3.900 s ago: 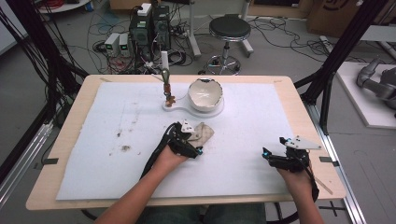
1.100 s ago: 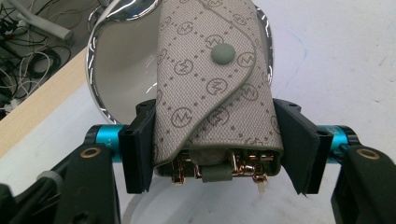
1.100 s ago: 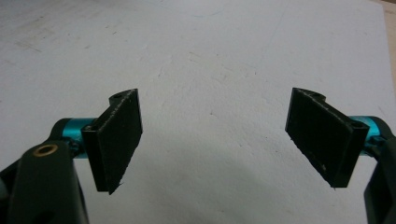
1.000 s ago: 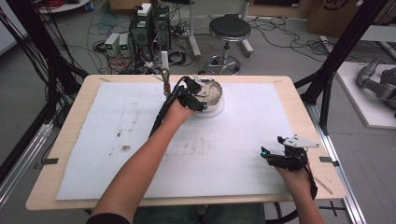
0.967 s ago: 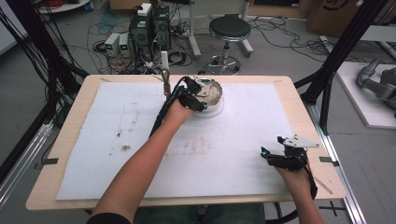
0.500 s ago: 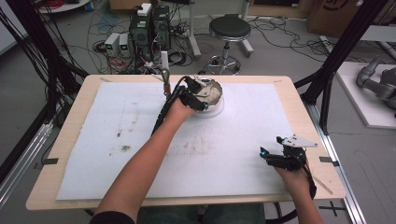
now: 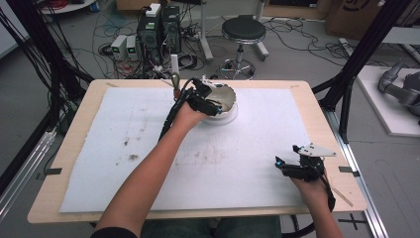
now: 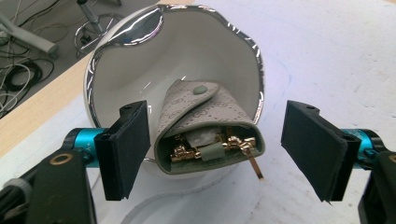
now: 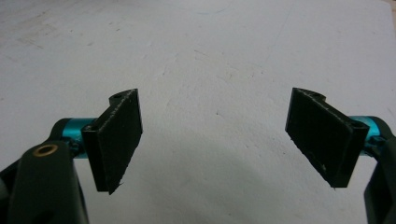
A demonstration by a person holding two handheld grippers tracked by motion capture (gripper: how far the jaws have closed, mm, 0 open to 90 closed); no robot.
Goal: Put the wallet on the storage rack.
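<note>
A white bowl with a silver rim point(image 8: 140, 56) point(image 7: 225, 101) stands at the far middle of the table. Inside it leans a grey-green snap pouch point(image 8: 205, 126), its mouth gaping toward me with gold jewellery point(image 8: 182, 151) showing. My left gripper point(image 8: 219, 154) point(image 7: 210, 101) hovers at the bowl's near edge, open, its jaws apart on either side of the pouch and not touching it. Near the table's front right, my right gripper point(image 9: 217, 140) point(image 7: 297, 166) stands open over the bare white mat, nothing between its jaws.
A white mat point(image 7: 257, 148) with brown smudges at the left covers the wooden table point(image 7: 74, 163). A small upright stand point(image 7: 174, 82) rises just left of the bowl. Computers, cables and a stool point(image 7: 242, 32) crowd the floor beyond the far edge.
The left gripper carried the pouch from the table's middle to the bowl. Over the last second it has stayed at the bowl. The right gripper has barely moved.
</note>
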